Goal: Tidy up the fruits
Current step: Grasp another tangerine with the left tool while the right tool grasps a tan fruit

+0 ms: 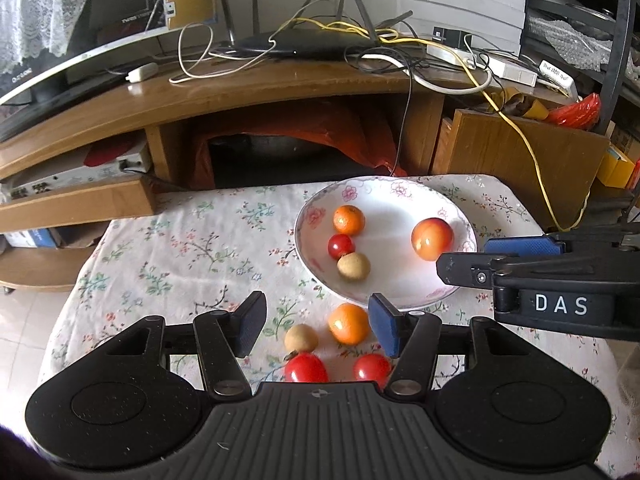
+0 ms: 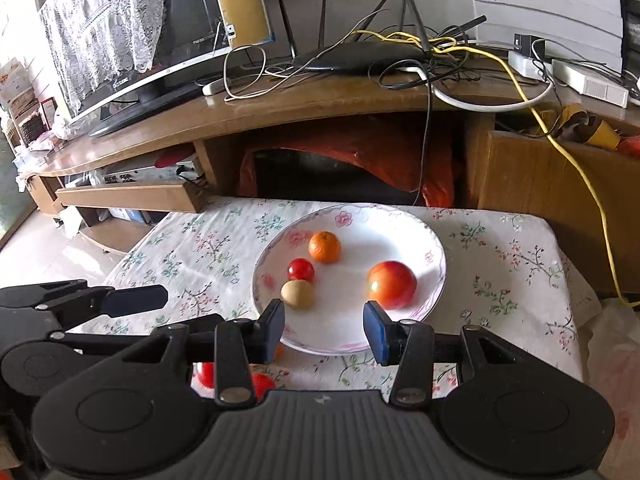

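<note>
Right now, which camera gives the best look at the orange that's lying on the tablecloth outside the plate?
The left wrist view: the orange lies in plain sight between the left gripper's open fingers. The right wrist view shows only a sliver of it behind its own finger.

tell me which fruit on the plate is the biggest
The red-orange apple on the right side of the plate, alone; the orange, small red fruit and tan fruit cluster left, all clearly smaller.

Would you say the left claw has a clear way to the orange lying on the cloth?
Probably yes: the orange lies just ahead between the left claw's open, empty fingers, nothing covering it.
</note>
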`<state>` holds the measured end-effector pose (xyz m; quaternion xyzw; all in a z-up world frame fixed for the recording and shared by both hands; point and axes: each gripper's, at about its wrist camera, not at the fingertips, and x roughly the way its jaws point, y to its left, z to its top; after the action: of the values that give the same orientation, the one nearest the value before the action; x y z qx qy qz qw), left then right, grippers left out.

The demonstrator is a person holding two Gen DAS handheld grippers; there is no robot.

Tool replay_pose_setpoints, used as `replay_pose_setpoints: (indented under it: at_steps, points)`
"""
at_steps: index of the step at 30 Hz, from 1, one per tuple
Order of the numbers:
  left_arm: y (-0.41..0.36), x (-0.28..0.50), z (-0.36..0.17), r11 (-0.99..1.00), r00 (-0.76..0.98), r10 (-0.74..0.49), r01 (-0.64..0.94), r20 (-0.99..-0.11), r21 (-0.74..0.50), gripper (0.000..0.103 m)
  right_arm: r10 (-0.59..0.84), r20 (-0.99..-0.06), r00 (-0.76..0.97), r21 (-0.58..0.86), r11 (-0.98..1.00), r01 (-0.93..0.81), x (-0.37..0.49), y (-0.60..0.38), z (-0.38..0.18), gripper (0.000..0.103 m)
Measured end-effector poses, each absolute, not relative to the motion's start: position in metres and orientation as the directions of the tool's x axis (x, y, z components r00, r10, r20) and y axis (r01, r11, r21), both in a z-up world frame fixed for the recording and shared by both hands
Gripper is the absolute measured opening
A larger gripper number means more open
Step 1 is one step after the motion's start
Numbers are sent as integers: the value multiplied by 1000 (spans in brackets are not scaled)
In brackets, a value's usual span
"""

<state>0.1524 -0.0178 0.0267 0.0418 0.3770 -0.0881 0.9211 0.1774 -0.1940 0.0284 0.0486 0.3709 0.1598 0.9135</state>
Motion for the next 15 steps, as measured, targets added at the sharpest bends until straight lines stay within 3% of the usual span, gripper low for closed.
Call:
replay_pose_setpoints:
  at_steps: [15]
  points:
    - [-9,130,23,980,689,-118,195,-715,27,66,363,-671,646,217,930,-298,158,-178,25,43]
